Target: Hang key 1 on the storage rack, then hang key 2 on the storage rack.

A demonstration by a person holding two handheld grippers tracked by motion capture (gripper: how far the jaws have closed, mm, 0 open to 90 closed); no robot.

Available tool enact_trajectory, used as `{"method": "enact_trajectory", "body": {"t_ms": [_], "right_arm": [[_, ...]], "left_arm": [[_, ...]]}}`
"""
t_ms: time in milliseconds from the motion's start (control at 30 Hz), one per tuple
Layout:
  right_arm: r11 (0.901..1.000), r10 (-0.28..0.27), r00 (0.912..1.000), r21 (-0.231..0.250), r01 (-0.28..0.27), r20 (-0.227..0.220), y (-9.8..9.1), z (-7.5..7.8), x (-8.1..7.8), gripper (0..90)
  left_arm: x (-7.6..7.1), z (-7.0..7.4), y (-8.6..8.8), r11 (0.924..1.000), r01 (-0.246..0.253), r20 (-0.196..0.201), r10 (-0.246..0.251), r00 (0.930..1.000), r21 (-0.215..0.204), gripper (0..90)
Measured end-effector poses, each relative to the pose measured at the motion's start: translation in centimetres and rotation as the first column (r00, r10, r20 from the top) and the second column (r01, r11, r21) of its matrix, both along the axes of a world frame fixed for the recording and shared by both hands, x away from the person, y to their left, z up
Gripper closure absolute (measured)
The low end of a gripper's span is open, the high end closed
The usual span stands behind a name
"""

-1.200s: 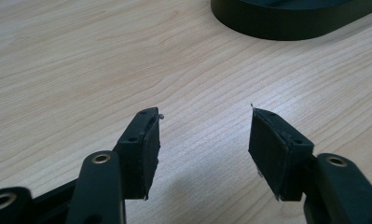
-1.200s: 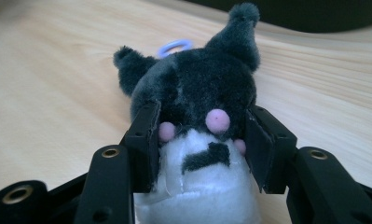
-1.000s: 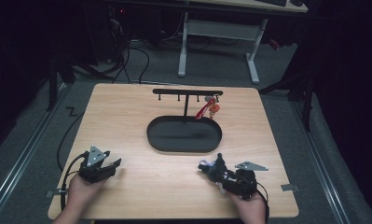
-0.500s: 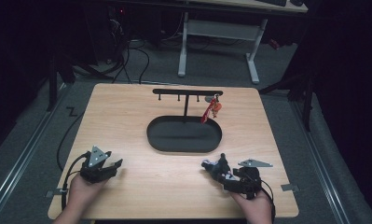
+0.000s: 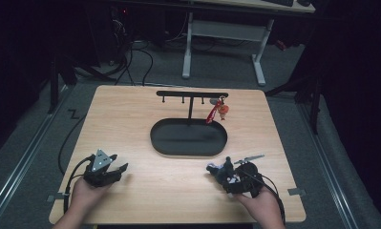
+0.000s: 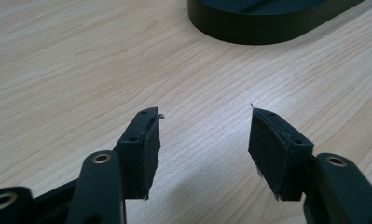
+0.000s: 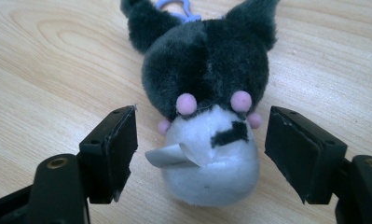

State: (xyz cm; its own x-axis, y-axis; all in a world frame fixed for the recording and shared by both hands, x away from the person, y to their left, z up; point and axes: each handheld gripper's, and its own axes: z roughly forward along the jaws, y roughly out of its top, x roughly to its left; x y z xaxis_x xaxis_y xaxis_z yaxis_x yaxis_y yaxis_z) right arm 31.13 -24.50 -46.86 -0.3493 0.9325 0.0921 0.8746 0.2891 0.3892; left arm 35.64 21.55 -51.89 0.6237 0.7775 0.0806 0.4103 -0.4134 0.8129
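Plush is what the work concerns: a small dark grey and white plush keychain figure [image 7: 207,116] with pink dots and a lilac clip lies on the pale wooden tabletop [image 5: 145,119], directly between the two pads of the right tongs [image 7: 200,154]. Those tongs are held wide open, a black pad standing clear on either side of the white lower part of the toy, and no contact can be made out. In the high view the right tongs [image 5: 216,170] are seen low over the tabletop with the figure [image 5: 226,171] at their tip.

The left tongs [image 6: 202,140] are likewise spread open and nothing is gripped; bare wood is seen between their pads, and the black oval metal tray [image 6: 267,18] lies well ahead of them. Beyond that tray [image 5: 188,137] a black T-shaped hanger stand [image 5: 192,95] rises, with a red charm [image 5: 217,110] hung near its right end.

The step in hand is judged to be the approach for grasping the toy. A closing of the right tongs on the soft body is called for next, squarely enough that the plush is not squeezed out sideways.
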Motion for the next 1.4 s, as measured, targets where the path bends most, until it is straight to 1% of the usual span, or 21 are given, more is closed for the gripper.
{"method": "enact_trajectory", "body": {"t_ms": [33, 67, 267, 300, 333, 367, 500, 533, 700, 733, 767, 800, 833, 933, 1033, 1133, 1200, 1233, 1300, 1333, 1400], "right_arm": [[0.9995, 0.006, 0.9993, -0.031, -0.007, -0.037, 0.3, 0.0, 0.4, 26.1], [0.999, 0.009, 0.9986, -0.044, -0.011, -0.053, 0.4, 0.1, 0.6, 26.1], [0.9951, 0.007, 0.9922, -0.097, -0.019, -0.124, 1.0, 0.2, 1.5, 26.2], [0.9951, 0.007, 0.9922, -0.097, -0.019, -0.124, 1.0, 0.2, 1.5, 26.2], [0.9921, 0.003, 0.9879, -0.123, -0.022, -0.155, 1.2, 0.1, 1.8, 26.1], [0.9907, 0.012, 0.986, -0.132, -0.034, -0.166, 1.3, 0.0, 2.0, 26.1], [0.9857, 0.022, 0.9795, -0.159, -0.055, -0.2, 1.6, -0.6, 2.5, 26.1], [0.9815, 0.021, 0.9781, -0.182, -0.06, -0.207, 1.8, -0.6, 2.6, 26.1], [0.9764, 0.028, 0.9726, -0.202, -0.076, -0.231, 2.1, -1.2, 2.9, 28.1], [0.9758, 0.032, 0.9718, -0.203, -0.081, -0.234, 2.1, -1.3, 3.0, 29.7], [0.9754, 0.031, 0.9686, -0.204, -0.083, -0.247, 2.3, -1.5, 3.0, 35.0], [0.9754, 0.031, 0.9686, -0.204, -0.083, -0.247, 2.3, -1.5, 3.0, 35.0], [0.9712, 0.036, 0.9696, -0.22, -0.091, -0.242, 2.4, -1.6, 3.0, 44.2], [0.9677, 0.043, 0.971, -0.232, -0.099, -0.235, 2.5, -1.5, 3.0, 48.6], [0.9686, 0.051, 0.9731, -0.226, -0.103, -0.225, 2.5, -1.1, 3.0, 49.4], [0.971, 0.051, 0.9752, -0.218, -0.099, -0.215, 2.6, 0.1, 3.2, 49.5], [0.9709, 0.057, 0.977, -0.217, -0.102, -0.205, 2.5, 0.5, 3.3, 49.4], [0.9734, 0.053, 0.9797, -0.209, -0.094, -0.193, 2.4, 1.1, 3.4, 49.4], [0.975, 0.056, 0.98, -0.201, -0.095, -0.191, 2.4, 1.4, 3.5, 49.4], [0.9771, 0.053, 0.982, -0.194, -0.089, -0.181, 2.2, 2.0, 3.8, 49.4], [0.9802, 0.048, 0.9829, -0.181, -0.08, -0.178, 2.1, 2.5, 4.0, 49.3]], "left_arm": [[0.0, 0.0, 0.0, 1.0, 0.001, 0.002, -0.001, 1.0, -0.006, 43.5], [-0.1, 0.1, 0.0, 0.9999, 0.003, 0.002, -0.003, 1.0, -0.01, 43.5], [0.1, 0.1, 0.2, 1.0, 0.008, 0.002, -0.008, 1.0, 0.002, 42.1], [0.1, 0.1, 0.2, 1.0, 0.008, 0.002, -0.008, 1.0, 0.002, 41.7], [0.0, 0.1, 0.1, 0.9999, 0.006, 0.01, -0.006, 0.9999, 0.011, 40.9], [0.0, 0.1, 0.2, 0.9999, 0.006, 0.011, -0.006, 0.9999, 0.012, 40.1], [0.0, 0.0, 0.2, 0.9999, 0.006, 0.011, -0.006, 0.9999, 0.016, 37.0], [0.1, 0.0, 0.2, 0.9998, 0.004, 0.009, -0.005, 0.9999, 0.017, 36.0], [0.2, -0.1, 0.4, 0.9998, -0.01, 0.0, 0.01, 1.0, 0.018, 31.0], [0.1, -0.1, 0.5, 0.9998, -0.013, 0.001, 0.013, 0.9999, 0.016, 31.0], [0.1, -0.1, 0.6, 0.9997, -0.016, 0.002, 0.016, 0.9999, 0.016, 31.0], [0.1, -0.1, 0.6, 0.9997, -0.016, 0.002, 0.016, 0.9999, 0.016, 30.9], [0.1, -0.1, 0.6, 0.9998, -0.018, 0.003, 0.018, 0.9998, 0.013, 30.9], [0.0, -0.2, 0.8, 0.9998, -0.016, 0.001, 0.016, 0.9999, 0.016, 31.0], [0.0, -0.3, 0.8, 0.9998, -0.014, 0.002, 0.014, 0.9999, 0.013, 30.6], [0.0, -0.3, 0.8, 0.9999, -0.008, 0.005, 0.008, 1.0, 0.014, 30.0], [0.0, -0.3, 0.7, 0.9999, -0.008, 0.007, 0.008, 0.9999, 0.014, 29.8], [0.1, -0.3, 0.8, 0.9998, -0.012, 0.01, 0.012, 0.9999, 0.015, 28.6], [0.1, -0.3, 0.8, 0.9998, -0.011, 0.005, 0.011, 0.9999, 0.015, 27.6], [0.3, -0.4, 0.7, 0.9999, -0.015, 0.004, 0.015, 0.9999, 0.006, 27.2], [0.5, -0.6, 0.6, 0.9998, -0.019, -0.001, 0.019, 0.9998, 0.012, 26.6]]}}
